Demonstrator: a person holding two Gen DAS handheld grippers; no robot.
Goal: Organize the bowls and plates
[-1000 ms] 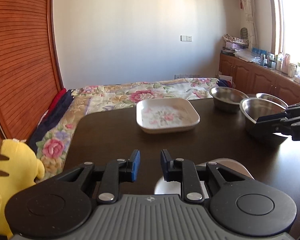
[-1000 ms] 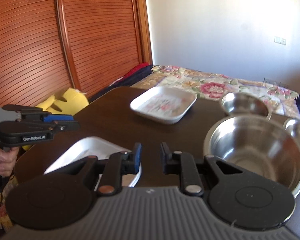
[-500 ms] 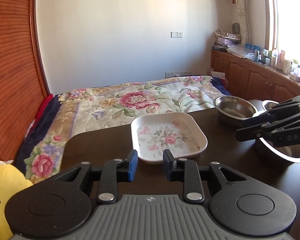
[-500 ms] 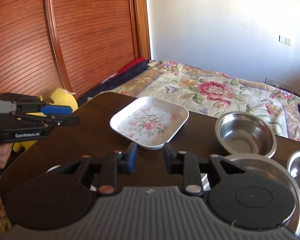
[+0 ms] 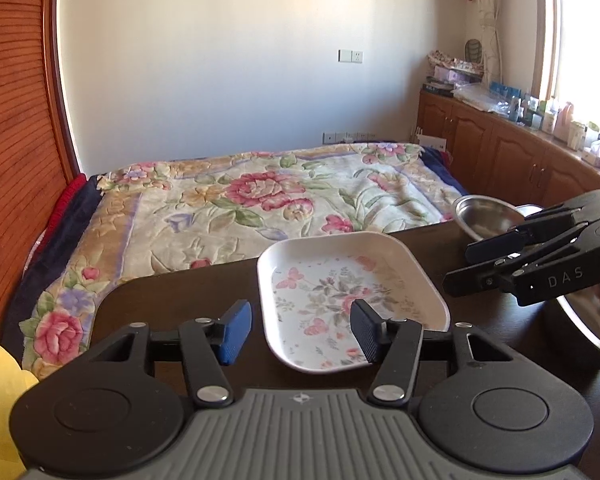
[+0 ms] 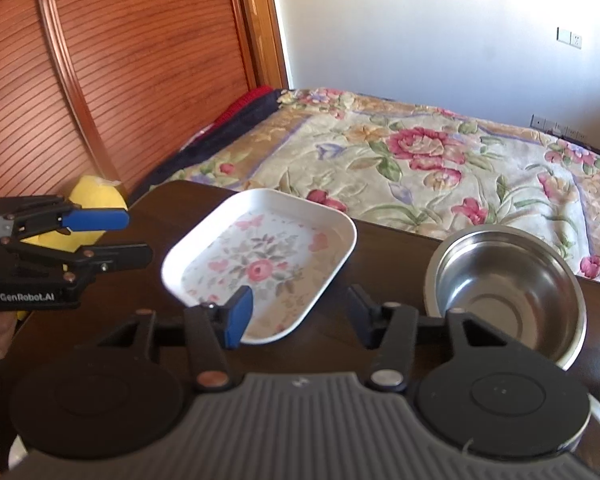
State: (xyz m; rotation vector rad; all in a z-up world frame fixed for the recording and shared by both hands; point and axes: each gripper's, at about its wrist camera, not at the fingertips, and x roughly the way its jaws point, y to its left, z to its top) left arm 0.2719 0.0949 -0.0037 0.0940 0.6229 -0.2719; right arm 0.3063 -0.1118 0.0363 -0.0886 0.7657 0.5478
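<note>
Both grippers come at the flowered rectangular plate (image 5: pixel 352 292) from opposite sides, which reads as a two-handed lift: a wide, shallow dish is steadier taken by two rims than by one. The plate lies flat on the dark counter (image 5: pixel 172 300) toward its far edge, with the bed (image 5: pixel 260 200) behind it. The left gripper (image 5: pixel 298 330) is half open, its fingers having just been spreading; the plate's near-left rim shows between them in the left wrist view, but neither pad presses on it, so nothing is held. The right gripper (image 6: pixel 298 318) is likewise about half open and has just been widening, with the plate's near corner between its fingers and no contact that I can see. That matched opening seems meant to clear the raised rim before pinching it. Just right of the plate stands a steel bowl (image 6: pixel 508 288), empty and upright, apart from the plate; the rim of a larger steel bowl (image 5: pixel 588 328) shows at the right edge of the left wrist view, partly hidden behind the right gripper, and a third metal rim at the far right of the right wrist view is too cropped to identify. The bowls sit grouped on the right, so the plate probably belongs with another plate elsewhere. A yellow plush toy (image 6: pixel 96 196) sits off the counter's left side.
</note>
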